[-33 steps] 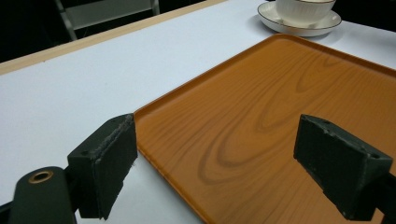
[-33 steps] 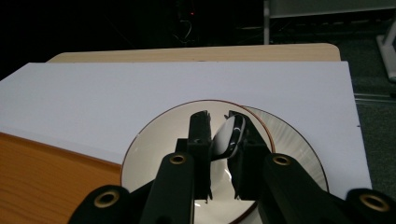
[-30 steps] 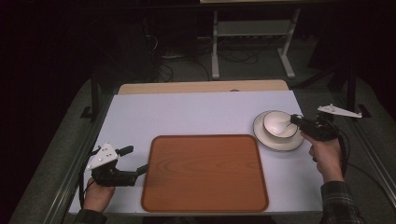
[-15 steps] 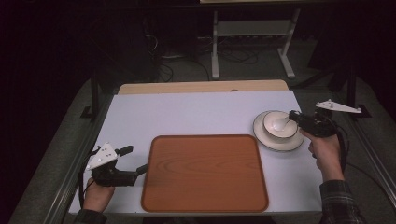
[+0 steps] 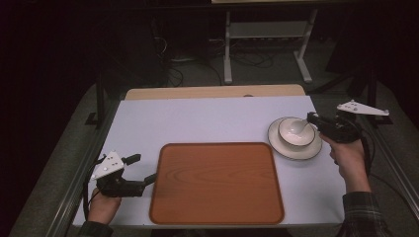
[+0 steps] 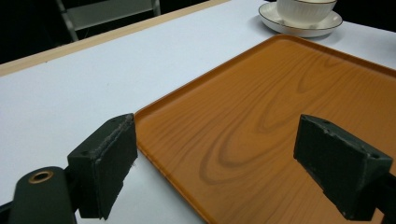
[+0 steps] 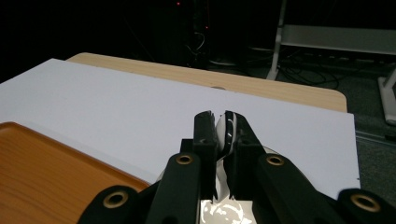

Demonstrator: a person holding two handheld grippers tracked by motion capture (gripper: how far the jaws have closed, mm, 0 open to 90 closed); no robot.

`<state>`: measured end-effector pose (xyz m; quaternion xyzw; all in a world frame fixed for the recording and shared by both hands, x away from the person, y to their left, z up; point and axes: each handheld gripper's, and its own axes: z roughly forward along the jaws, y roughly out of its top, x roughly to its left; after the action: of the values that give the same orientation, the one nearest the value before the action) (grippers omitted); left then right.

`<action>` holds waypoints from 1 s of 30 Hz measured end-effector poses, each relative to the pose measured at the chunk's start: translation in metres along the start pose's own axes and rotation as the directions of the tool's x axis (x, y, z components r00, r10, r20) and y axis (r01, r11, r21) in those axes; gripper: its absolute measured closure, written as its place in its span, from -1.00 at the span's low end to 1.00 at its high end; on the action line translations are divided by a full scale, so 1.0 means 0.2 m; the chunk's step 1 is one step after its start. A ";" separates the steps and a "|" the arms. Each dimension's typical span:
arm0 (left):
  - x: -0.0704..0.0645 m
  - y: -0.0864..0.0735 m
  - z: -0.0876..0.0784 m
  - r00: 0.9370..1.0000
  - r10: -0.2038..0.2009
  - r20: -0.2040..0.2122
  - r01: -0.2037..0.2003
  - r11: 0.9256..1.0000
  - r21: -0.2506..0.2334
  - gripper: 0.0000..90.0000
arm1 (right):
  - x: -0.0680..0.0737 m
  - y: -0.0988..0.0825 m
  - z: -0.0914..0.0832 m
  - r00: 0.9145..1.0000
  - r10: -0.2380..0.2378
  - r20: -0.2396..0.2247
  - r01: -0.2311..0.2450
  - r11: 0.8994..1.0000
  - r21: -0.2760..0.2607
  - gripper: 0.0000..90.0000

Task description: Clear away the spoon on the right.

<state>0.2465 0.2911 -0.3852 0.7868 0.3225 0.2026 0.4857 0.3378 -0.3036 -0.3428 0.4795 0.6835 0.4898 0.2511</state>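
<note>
Your right gripper point(image 5: 313, 120) has its fingers pinching the rim of the cup point(image 5: 295, 133) on its saucer point(image 5: 276, 143). Your left gripper point(image 5: 145, 169) rests on the worktop point(image 5: 197, 118), fingers spread, the tray's point(image 6: 280, 121) edge lying between them.

The table point(image 5: 207, 118) is seen from above and forward. Close, low views are taken along each gripper's jaws; the tray point(image 6: 280, 116) is shared by all.
</note>
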 end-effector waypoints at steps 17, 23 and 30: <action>0.00 0.00 0.00 1.000 0.003 -0.001 -0.003 1.000 -0.001 -0.71 | 0.13 0.08 -0.07 0.994 -0.085 -0.075 0.085 0.996 -0.010 0.84; 0.00 0.00 0.00 1.000 0.002 -0.001 -0.002 1.000 -0.003 -0.71 | 0.19 0.10 -0.07 0.986 -0.107 -0.126 0.108 0.994 0.003 0.84; 0.00 0.00 0.00 1.000 0.000 0.001 0.000 1.000 -0.001 -0.71 | 0.26 0.08 -0.06 0.977 -0.122 -0.178 0.128 0.992 0.023 0.84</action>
<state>0.2465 0.2915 -0.3847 0.7867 0.3221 0.2022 0.4863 0.3133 -0.2618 -0.3160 0.3948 0.7401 0.5016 0.2116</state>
